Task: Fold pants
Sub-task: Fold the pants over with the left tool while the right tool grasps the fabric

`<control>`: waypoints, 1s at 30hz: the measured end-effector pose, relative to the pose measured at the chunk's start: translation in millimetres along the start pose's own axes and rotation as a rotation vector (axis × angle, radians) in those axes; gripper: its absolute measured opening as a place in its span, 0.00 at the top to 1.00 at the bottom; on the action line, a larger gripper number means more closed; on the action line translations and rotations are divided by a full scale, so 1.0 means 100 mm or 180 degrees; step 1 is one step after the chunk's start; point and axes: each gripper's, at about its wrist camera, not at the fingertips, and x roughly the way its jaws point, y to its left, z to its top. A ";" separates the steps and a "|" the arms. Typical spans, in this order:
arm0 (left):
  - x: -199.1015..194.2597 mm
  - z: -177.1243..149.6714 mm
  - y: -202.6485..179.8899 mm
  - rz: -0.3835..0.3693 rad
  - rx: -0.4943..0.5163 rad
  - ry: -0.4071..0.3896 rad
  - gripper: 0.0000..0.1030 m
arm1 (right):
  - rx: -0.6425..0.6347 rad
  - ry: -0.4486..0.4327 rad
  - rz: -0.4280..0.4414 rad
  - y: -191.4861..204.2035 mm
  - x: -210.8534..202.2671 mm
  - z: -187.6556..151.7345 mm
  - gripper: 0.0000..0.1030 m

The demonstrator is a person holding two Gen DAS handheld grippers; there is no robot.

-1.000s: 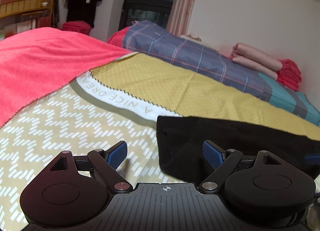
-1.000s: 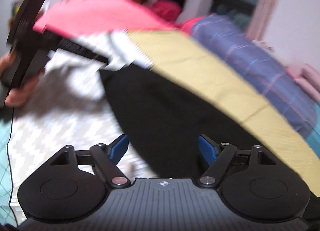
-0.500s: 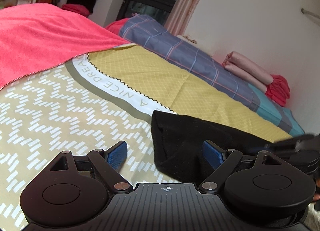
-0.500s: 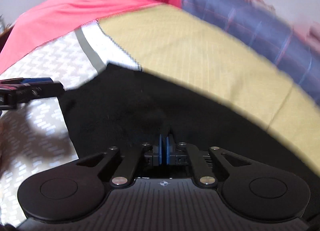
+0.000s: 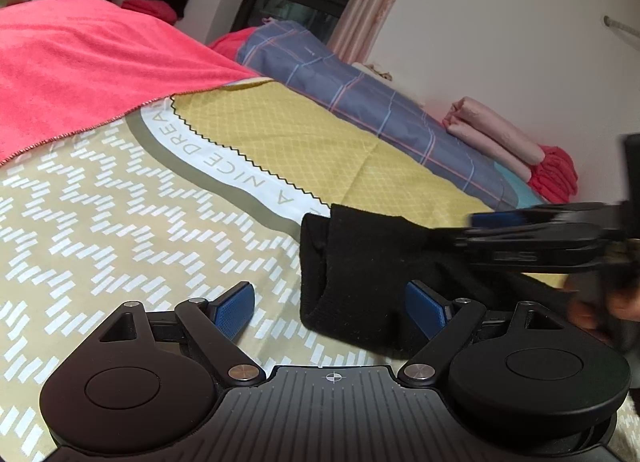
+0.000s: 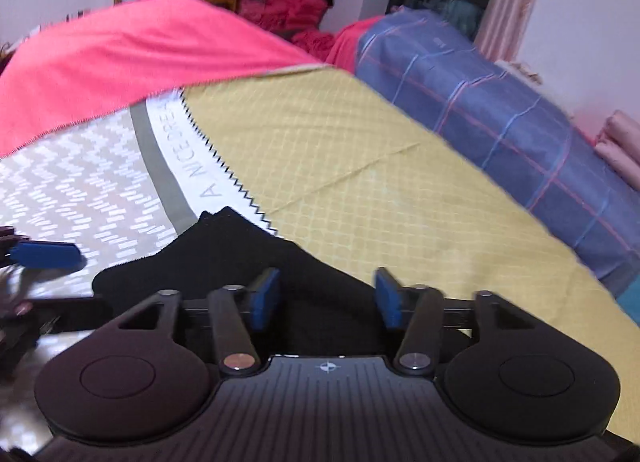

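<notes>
The black pants (image 5: pixel 360 266) lie folded in a thick stack on the yellow patterned bedspread (image 5: pixel 120 221). My left gripper (image 5: pixel 330 308) is open and empty, low over the bed, its right pad against the stack's near left corner. My right gripper (image 6: pixel 326 298) is open over the pants (image 6: pixel 224 258), with black cloth between its blue pads but not pinched. In the left wrist view it shows blurred at the right (image 5: pixel 540 238), over the stack. The left gripper's blue pad (image 6: pixel 44 256) shows at the left of the right wrist view.
A pink blanket (image 5: pixel 80 69) covers the far left of the bed. A blue plaid quilt (image 5: pixel 360 89) lies along the far side by the wall, with folded pink and red cloth (image 5: pixel 508 141) at its right end. Shelves and hanging clothes stand behind.
My right gripper, shut on the black cloth half a second ago, has opened and let go. The pants' edge now lies folded over as a thicker stack. The left gripper stays open, shifting slightly.
</notes>
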 end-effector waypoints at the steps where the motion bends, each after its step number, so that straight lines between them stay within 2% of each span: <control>1: 0.01 0.00 -0.01 0.0009 0.0013 0.0021 0.00 | 0.0053 -0.0075 -0.0058 -0.07 -0.20 -0.04 0.26; 5: 0.03 0.04 -0.06 0.0053 0.0096 0.0116 0.00 | 0.0562 -0.0194 -0.0219 -0.62 -0.92 -0.42 0.21; 7: 0.03 0.07 -0.12 0.0048 0.0146 0.0178 0.00 | 0.0862 -0.0224 -0.0462 -0.92 -1.27 -0.76 0.19; 10: 0.01 0.18 -0.26 -0.0094 0.0228 0.0239 0.00 | 0.1252 -0.0084 -0.1113 -1.36 -1.62 -1.37 0.18; 14: 0.06 0.34 -0.64 -0.0074 0.0537 0.0203 0.00 | 0.1544 0.0327 -0.2107 -1.83 -1.86 -2.15 0.18; 17: 0.24 0.41 -0.97 -0.0071 0.0749 0.0238 0.00 | 0.1536 0.0460 -0.2480 -2.09 -1.94 -2.57 0.17; 19: 0.42 0.39 -1.15 -0.0114 0.0838 0.0253 0.00 | 0.1451 0.0584 -0.2627 -2.22 -1.89 -2.77 0.17; 21: 0.65 0.32 -1.27 -0.0069 0.0858 0.0313 0.00 | 0.1404 0.0646 -0.2635 -2.37 -1.84 -2.93 0.15; 23: 0.89 0.23 -1.30 0.0017 0.0812 0.0411 0.00 | 0.1415 0.0493 -0.2543 -2.48 -1.86 -3.02 0.13; 25: 1.10 0.11 -1.23 0.0135 0.0737 0.0482 0.00 | 0.1373 0.0502 -0.2583 -2.60 -1.84 -3.04 0.14; 27: 1.17 0.01 -1.19 0.0211 0.0801 0.0438 0.00 | 0.1316 0.0547 -0.2680 -2.74 -1.84 -3.07 0.20; 28: 1.14 0.02 -1.21 0.0210 0.0813 0.0412 0.00 | 0.1330 0.0563 -0.2687 -2.83 -1.84 -3.10 0.32; 29: 1.12 0.03 -1.21 0.0186 0.0803 0.0378 0.00 | 0.1388 0.0573 -0.2630 -2.91 -1.85 -3.15 0.54; 30: 1.11 0.04 -1.20 0.0151 0.0772 0.0378 0.00 | 0.1492 0.0584 -0.2526 -2.96 -1.90 -3.23 0.68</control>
